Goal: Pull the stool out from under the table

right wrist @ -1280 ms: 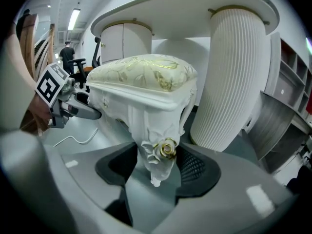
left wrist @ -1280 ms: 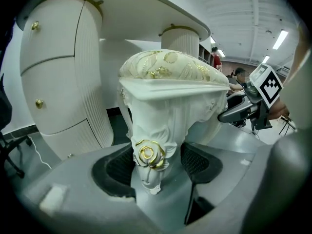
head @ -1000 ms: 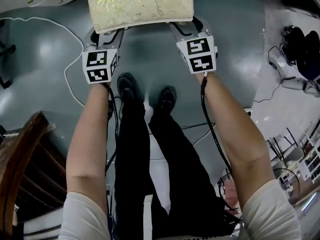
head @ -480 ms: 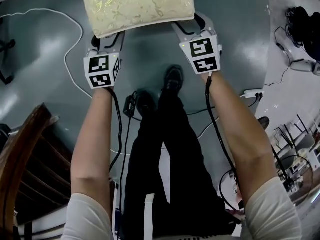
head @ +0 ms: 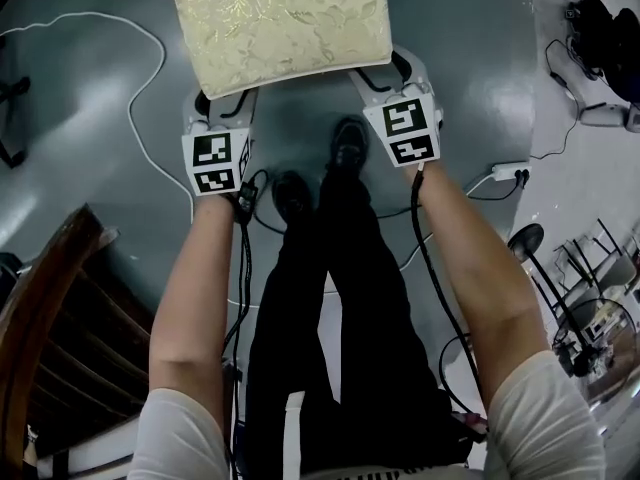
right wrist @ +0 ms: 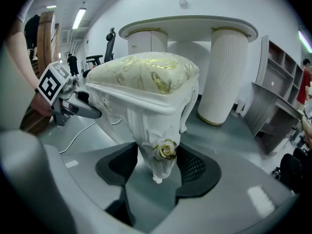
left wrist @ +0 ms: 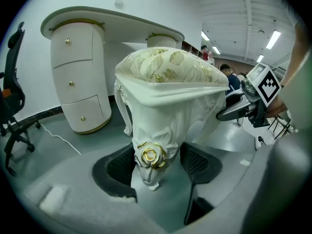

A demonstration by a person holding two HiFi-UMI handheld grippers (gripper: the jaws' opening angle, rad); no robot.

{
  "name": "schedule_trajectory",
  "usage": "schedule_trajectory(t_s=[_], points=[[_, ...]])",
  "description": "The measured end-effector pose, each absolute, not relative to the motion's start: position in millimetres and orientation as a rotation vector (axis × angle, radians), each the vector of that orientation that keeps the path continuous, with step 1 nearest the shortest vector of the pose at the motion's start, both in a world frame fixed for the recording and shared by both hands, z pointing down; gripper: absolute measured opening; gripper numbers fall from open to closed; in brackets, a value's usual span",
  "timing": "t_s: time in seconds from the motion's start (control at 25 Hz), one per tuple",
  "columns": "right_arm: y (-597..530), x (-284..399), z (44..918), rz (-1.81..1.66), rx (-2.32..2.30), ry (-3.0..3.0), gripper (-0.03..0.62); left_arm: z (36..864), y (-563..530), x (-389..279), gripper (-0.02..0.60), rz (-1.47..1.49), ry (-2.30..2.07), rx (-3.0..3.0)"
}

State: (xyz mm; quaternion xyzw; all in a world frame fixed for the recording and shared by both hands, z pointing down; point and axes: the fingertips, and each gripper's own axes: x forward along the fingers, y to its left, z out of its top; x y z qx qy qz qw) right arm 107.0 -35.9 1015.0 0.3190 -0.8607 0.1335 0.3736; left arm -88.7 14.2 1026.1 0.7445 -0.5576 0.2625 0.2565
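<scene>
Head view: the stool (head: 280,23) stands on the grey floor straight ahead of us, with the cushion's long side running across and facing us. The left gripper (head: 225,100) and right gripper (head: 372,73) each reach in under a near corner, so neither hand is closer. Our shoes (head: 348,143) sit just behind, between the arms. A white cable (head: 150,43) loops on the floor to the left, and a wooden chair (head: 40,318) is well back on that side. Straight back looks like the open lane to us.

Left gripper view: the jaws are clamped on the near-left leg (left wrist: 148,150) at its gold rose. The table (left wrist: 112,19) stands behind the stool with bare floor between, so we reckon it's pretty much out.

Right gripper view: same deal, jaws pinching the near-right leg (right wrist: 165,152), table apart behind.
</scene>
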Motion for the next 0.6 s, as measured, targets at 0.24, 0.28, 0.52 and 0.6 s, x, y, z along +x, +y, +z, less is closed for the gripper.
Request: schedule_trajectory(t_s=[0.24,0.28,0.52,0.6], points=[[-36.6,107.4,1010.5,0.350,0.833,-2.202,0.245,1021.8,12.2,-89.0,0.285,0.721,-1.500,2.019],[-34.8,108.5,1010.8,0.350,0.832,-2.201,0.245,1021.9,13.9,-88.1,0.285,0.720,-1.504,2.016],[-17.5,110.7,1010.6,0.341,0.821,-2.196,0.247,1020.7,32.8,-86.7,0.289,0.722,-1.524,2.012],[-19.7,109.8,1014.2,0.342,0.813,-2.193,0.249,1024.5,31.5,-87.1,0.291,0.713,-1.512,1.995]])
